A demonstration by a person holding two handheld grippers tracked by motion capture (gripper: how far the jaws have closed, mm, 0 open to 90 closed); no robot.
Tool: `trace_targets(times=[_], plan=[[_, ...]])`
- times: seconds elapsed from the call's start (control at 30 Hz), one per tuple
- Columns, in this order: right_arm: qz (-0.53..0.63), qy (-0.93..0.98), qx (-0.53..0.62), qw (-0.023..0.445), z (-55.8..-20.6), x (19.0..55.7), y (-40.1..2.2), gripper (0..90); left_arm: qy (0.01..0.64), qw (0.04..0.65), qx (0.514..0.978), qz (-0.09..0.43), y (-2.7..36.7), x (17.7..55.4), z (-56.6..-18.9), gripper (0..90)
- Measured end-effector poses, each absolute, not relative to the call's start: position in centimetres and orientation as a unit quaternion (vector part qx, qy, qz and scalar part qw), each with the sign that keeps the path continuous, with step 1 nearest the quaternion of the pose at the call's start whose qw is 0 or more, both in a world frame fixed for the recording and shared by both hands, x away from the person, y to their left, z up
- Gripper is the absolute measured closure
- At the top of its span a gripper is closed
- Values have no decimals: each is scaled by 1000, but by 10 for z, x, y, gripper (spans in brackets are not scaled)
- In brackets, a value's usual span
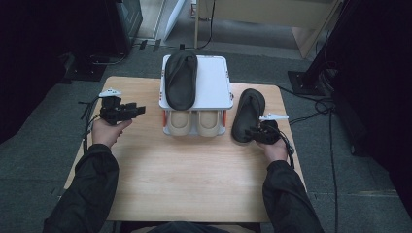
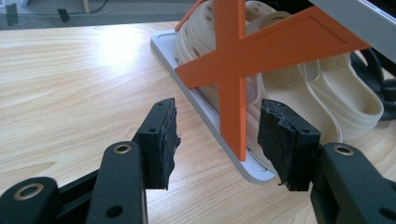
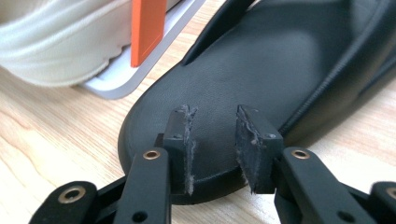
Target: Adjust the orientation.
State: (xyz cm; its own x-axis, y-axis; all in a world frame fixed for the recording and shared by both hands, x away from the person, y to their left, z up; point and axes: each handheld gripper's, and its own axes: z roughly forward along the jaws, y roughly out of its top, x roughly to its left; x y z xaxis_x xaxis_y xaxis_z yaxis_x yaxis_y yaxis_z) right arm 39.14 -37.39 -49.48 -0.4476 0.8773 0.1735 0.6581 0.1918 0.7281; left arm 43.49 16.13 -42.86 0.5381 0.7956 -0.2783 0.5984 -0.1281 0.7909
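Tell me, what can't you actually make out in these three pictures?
- Beige clogs: in the high view the white rack's top shelf covers all but their heels.
- Black sandal on the table: its toe end is cut off by the right gripper view's edge.
- Right gripper: its jaws straddle the sandal's heel, but whether the pads touch it can't be told.
- Rack's far side: hidden in the left gripper view by the orange cross brace.

Lab or recording room, not home. Small wooden table (image 1: pixel 194 170) stands alone on grey carpet tiles (image 1: pixel 34 165). Black cables (image 1: pixel 320 109) trail across floor; dark stand bases (image 1: pixel 303 80) and dark equipment sit at edges. Tape marks (image 1: pixel 149 44) on floor behind table. White 2-tier shoe rack (image 1: pixel 214 82) with orange braces looks like staged prop.
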Motion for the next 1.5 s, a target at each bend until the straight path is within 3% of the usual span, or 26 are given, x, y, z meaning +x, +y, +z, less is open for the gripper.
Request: trace_targets(times=[0.27,0.47,0.8,1.13,1.27,1.5], plan=[[394,717,542,193,-482,400,-396,588,473,464,742,105,165,432,-430,475],[391,697,566,202,-486,415,-405,511,475,463,741,103,167,424,-430,473],[373,696,579,205,-500,441,-402,498,473,455,748,102,166,415,-434,472],[361,701,579,205,-493,439,-403,672,479,456,743,104,172,414,-434,472],[355,705,578,207,-496,430,-401,659,480,457,741,106,173,415,-433,472],[374,700,570,212,-493,434,-405,543,480,456,742,107,172,414,-434,471]])
